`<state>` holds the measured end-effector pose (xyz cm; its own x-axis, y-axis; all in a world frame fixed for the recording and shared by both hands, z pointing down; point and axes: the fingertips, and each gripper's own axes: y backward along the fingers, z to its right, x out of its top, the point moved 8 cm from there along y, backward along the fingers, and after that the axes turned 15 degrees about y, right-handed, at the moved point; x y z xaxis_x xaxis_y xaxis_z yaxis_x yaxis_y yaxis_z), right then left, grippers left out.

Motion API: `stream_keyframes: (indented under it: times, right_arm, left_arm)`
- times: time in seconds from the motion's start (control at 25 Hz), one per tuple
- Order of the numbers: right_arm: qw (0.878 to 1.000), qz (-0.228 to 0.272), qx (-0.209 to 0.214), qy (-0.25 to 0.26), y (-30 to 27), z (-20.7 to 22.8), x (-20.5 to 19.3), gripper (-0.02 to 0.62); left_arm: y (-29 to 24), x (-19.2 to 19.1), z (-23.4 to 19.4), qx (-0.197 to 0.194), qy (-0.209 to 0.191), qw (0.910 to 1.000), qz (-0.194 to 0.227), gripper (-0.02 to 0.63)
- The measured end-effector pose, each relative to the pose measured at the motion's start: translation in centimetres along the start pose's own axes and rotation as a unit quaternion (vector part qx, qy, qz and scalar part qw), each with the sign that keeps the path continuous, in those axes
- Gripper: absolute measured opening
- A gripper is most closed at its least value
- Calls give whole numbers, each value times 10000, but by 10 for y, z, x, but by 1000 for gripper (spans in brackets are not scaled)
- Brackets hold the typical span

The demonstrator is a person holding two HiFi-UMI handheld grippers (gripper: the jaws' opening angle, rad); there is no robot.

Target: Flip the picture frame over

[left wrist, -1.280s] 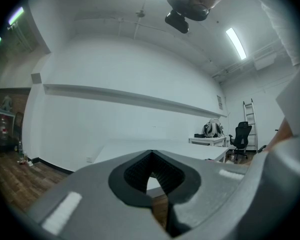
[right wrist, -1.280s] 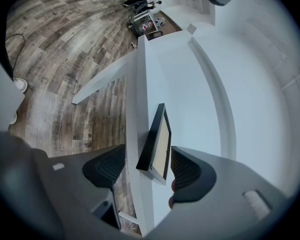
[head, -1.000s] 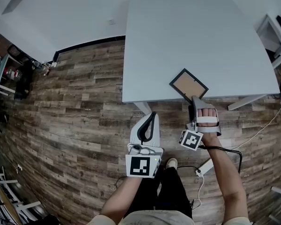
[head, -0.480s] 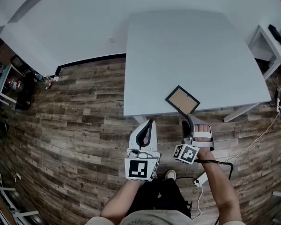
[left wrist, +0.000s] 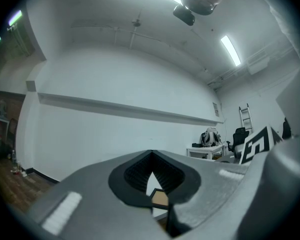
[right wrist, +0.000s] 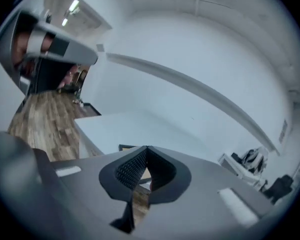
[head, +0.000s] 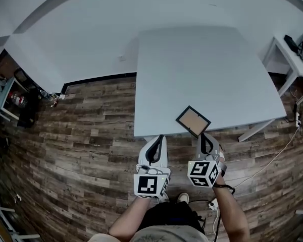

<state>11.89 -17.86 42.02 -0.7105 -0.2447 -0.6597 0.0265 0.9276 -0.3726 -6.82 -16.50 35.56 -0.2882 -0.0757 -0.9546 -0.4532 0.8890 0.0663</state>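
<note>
head view: the picture frame is lying brown panel up at about 6 o'clock on the white surface, close to its near edge. both tools are hovering over the wood floor, side by side, pointing toward 12 o'clock. the left tool is sitting at the frame's 7 o'clock and the right tool at its 5 o'clock, neither touching it.

left gripper view: the left tool is pressing its tips together on nothing, the frame showing beyond.

right gripper view: the right tool is likewise pressed together, empty, aiming at the frame on the surface.
</note>
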Motion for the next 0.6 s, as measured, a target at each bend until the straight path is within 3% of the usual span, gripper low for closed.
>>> stream_keyframes:
  times: [0.28,0.6]
  right_arm:
    - [9843,602,53,-1655,51,42,30,25]
    - [9734,992,-277,-2044,99,72,50,25]
  left_arm:
    - [3,16,10,-11,164,9998,96,2]
    - [15,42,25,-81,235,9997,-82,2]
